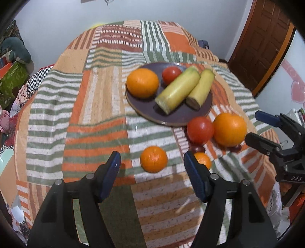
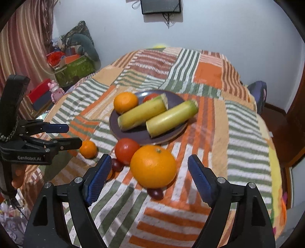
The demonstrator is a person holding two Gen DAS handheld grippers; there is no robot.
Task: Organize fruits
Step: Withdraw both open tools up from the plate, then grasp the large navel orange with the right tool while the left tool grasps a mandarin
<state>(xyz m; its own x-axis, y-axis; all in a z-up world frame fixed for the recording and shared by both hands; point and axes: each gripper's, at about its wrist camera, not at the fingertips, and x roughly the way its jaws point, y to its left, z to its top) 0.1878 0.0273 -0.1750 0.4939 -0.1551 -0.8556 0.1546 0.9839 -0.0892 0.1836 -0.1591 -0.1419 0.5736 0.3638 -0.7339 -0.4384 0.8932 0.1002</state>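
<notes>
A lived-in room of a home: a table under a patchwork striped cloth (image 2: 242, 122), a panelled wooden door (image 1: 263, 42), a striped curtain (image 2: 24, 43), boxes and soft clutter piled in the corner (image 2: 74, 63), a pink toy figure (image 2: 55, 91), and a dark screen (image 2: 161, 6) on the pale wall

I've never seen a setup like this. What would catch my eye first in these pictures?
Probably the dark plate in the middle of the striped cloth, holding two long yellow-green stalks, an orange and a tomato. Nearer the camera, a big orange and a red tomato lie loose on the cloth. The blue-padded right gripper stands open just before the big orange.
</notes>
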